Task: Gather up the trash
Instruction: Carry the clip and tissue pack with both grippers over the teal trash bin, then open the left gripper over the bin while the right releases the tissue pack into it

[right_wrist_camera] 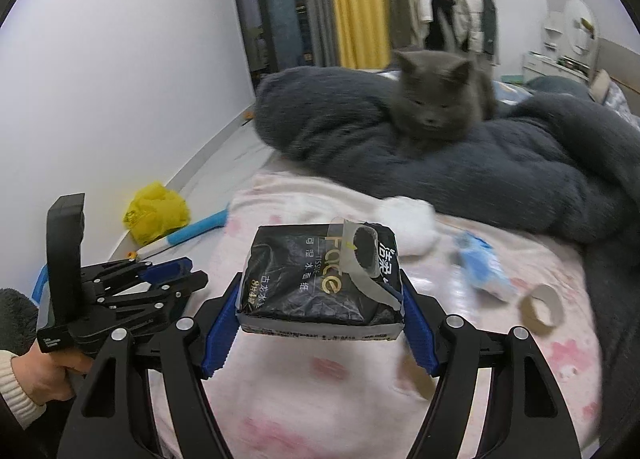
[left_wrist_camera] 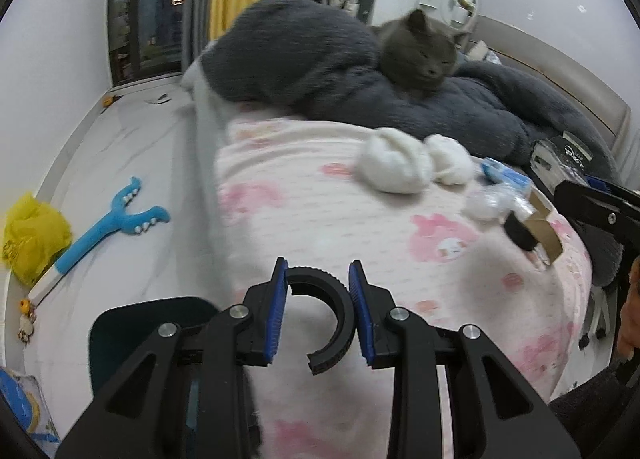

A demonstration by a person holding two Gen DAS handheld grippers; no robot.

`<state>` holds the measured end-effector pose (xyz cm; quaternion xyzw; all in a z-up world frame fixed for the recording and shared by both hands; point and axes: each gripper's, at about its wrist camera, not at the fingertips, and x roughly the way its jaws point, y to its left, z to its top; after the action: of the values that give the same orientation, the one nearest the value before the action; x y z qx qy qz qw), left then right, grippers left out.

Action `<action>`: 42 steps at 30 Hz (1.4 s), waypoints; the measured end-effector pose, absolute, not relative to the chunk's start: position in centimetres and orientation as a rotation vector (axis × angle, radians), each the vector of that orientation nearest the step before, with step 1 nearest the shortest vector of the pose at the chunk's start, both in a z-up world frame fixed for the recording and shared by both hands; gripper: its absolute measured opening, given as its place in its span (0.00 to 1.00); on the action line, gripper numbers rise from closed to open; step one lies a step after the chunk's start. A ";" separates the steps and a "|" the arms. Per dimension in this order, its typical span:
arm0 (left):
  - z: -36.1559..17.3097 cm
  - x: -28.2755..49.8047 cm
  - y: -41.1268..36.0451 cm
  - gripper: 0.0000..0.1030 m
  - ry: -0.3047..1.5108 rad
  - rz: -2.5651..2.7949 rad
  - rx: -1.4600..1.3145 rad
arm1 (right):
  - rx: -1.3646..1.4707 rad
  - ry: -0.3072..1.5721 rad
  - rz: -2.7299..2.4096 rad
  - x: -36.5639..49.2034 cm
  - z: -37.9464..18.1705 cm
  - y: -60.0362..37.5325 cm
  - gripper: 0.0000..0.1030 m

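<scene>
My left gripper [left_wrist_camera: 319, 279] is shut on a black C-shaped plastic ring [left_wrist_camera: 334, 311], held above the pink blanket [left_wrist_camera: 312, 219]. My right gripper [right_wrist_camera: 320, 299] is shut on a black tissue pack [right_wrist_camera: 316, 279] with a peeled tape flap; its blue pads press both sides. The left gripper [right_wrist_camera: 192, 273] also shows at the left of the right wrist view, in a person's hand [right_wrist_camera: 44, 371]. On the blanket lie white tissue wads [left_wrist_camera: 394, 167] [right_wrist_camera: 412, 227], a blue wrapper [left_wrist_camera: 506, 175] [right_wrist_camera: 484, 271] and a cardboard tape roll [left_wrist_camera: 542, 231] [right_wrist_camera: 540, 309].
A grey cat [left_wrist_camera: 420, 51] [right_wrist_camera: 432, 103] lies on a dark fluffy blanket [left_wrist_camera: 300, 59] at the far side of the bed. On the floor to the left are a yellow bag [left_wrist_camera: 34, 237], a blue forked tool [left_wrist_camera: 108, 227] and a dark bin [left_wrist_camera: 148, 335].
</scene>
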<state>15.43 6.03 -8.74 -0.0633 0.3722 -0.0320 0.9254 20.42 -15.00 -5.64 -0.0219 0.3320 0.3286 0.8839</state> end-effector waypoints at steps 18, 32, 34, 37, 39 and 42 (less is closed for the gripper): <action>-13.2 12.6 16.0 0.33 0.907 0.126 -0.166 | -0.117 0.770 0.842 18.8 -6.1 -2.9 0.71; -19.7 10.2 21.8 0.33 1.130 0.174 -0.237 | -0.211 0.848 0.938 16.7 -8.3 4.8 0.71; -20.4 9.9 22.2 0.33 1.154 0.175 -0.242 | -0.217 0.864 0.942 16.8 -8.9 5.6 0.71; -21.0 9.4 22.8 0.33 1.177 0.179 -0.250 | -0.224 0.883 0.947 16.7 -9.4 6.9 0.71; -21.1 9.2 23.1 0.34 1.183 0.184 -0.253 | -0.226 0.895 0.951 16.7 -9.7 7.6 0.71; -21.0 9.1 23.7 0.35 1.189 0.187 -0.264 | -0.223 0.911 0.959 16.7 -10.3 8.6 0.71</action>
<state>9.06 23.71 -21.03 -0.1239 0.5575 0.0878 0.8162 16.70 8.64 -10.26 -0.1033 0.4223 0.4444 0.7833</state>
